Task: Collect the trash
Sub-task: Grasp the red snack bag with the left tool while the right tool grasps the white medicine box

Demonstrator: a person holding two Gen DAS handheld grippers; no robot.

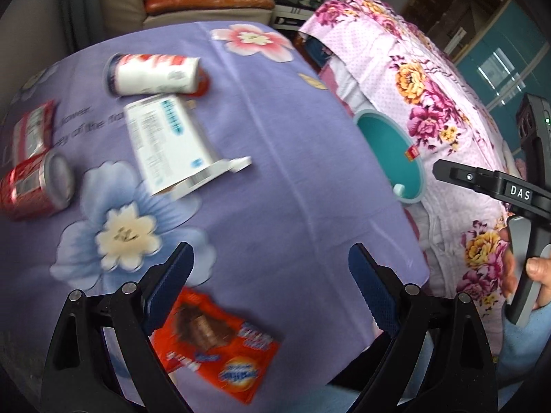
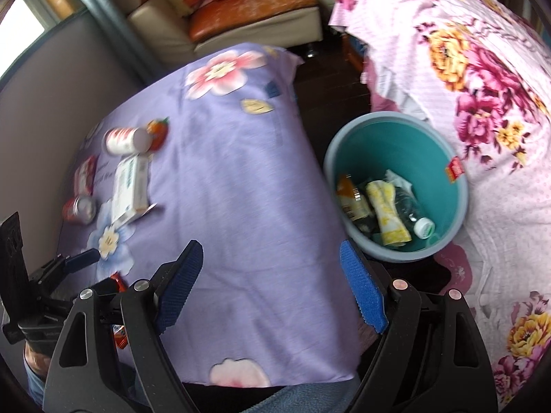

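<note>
My left gripper (image 1: pixel 272 268) is open and empty above the purple tablecloth (image 1: pixel 275 137), just over an orange snack wrapper (image 1: pixel 217 344). Farther off lie a white box (image 1: pixel 168 144), a white and red can (image 1: pixel 155 74), a red soda can (image 1: pixel 38 186) and a red and white packet (image 1: pixel 32 130). My right gripper (image 2: pixel 272 268) is open and empty over the table's right part, next to the teal bin (image 2: pixel 454 192). The bin holds a bottle (image 2: pixel 418 218), a yellow wrapper (image 2: pixel 387 211) and other trash. The same box (image 2: pixel 131 186) and cans (image 2: pixel 125 141) show at the left in the right wrist view.
A pink floral cover (image 2: pixel 482 86) drapes furniture to the right of the bin. An orange-cushioned seat (image 2: pixel 248 3) stands behind the table. A wall (image 2: pixel 44 103) runs along the table's left side. The right gripper's body (image 1: pixel 499 186) shows at the right in the left wrist view.
</note>
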